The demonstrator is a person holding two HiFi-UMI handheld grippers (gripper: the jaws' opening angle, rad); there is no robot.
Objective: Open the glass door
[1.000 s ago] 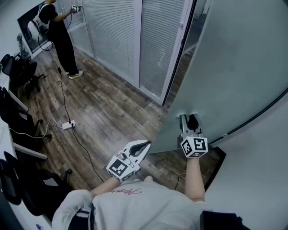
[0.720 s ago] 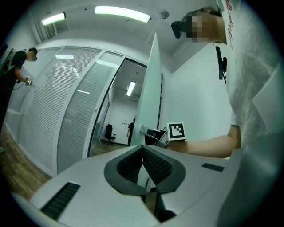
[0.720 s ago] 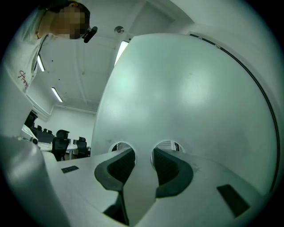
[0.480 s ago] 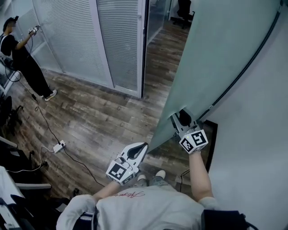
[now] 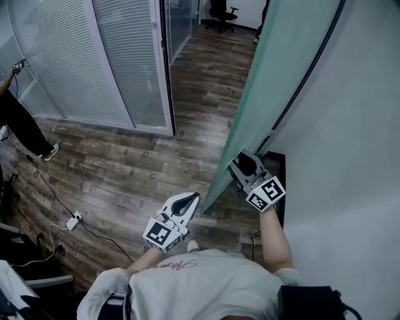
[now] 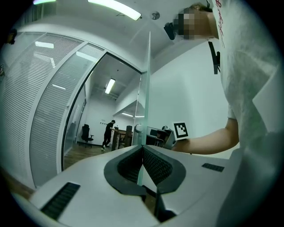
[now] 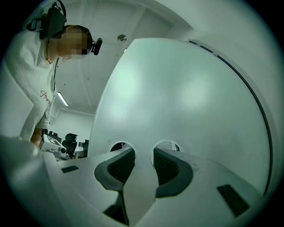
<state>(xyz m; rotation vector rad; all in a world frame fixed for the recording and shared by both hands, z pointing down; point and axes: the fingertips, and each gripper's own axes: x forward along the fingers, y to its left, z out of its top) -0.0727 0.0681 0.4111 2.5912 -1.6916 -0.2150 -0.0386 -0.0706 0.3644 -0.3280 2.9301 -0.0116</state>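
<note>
Two hand-held grippers, one door.

Right hand-held gripper (image 5: 240, 164): jaws parted, with the tips set against the face of the glass door (image 5: 275, 69), just below two round holes (image 7: 119, 145) in the pane. Nothing appears to be clamped. Whether the tips hook into the holes cannot be told.

Left hand-held gripper (image 5: 190, 199): jaws brought together, empty. It sits near the door's free edge but apart from it, and that edge runs upright straight ahead of it.

Governing relation: the door lies directly ahead of the right gripper, long axis vertical. Its free edge is toward the left gripper and its other side toward the white wall (image 5: 350, 125). The right hand is nearer and already in contact, so it is probably the working hand for swinging the pane wider.

Door: frosted, greenish, standing partly open, seen nearly edge-on from the head view.

Floor (image 5: 125, 169): dark wood planks.

Room: slatted-blind partitions (image 5: 75, 56), an office chair (image 5: 222, 11) beyond the opening, a power strip (image 5: 74, 220) with trailing cable, and a person (image 5: 19, 125) at the left margin.
</note>
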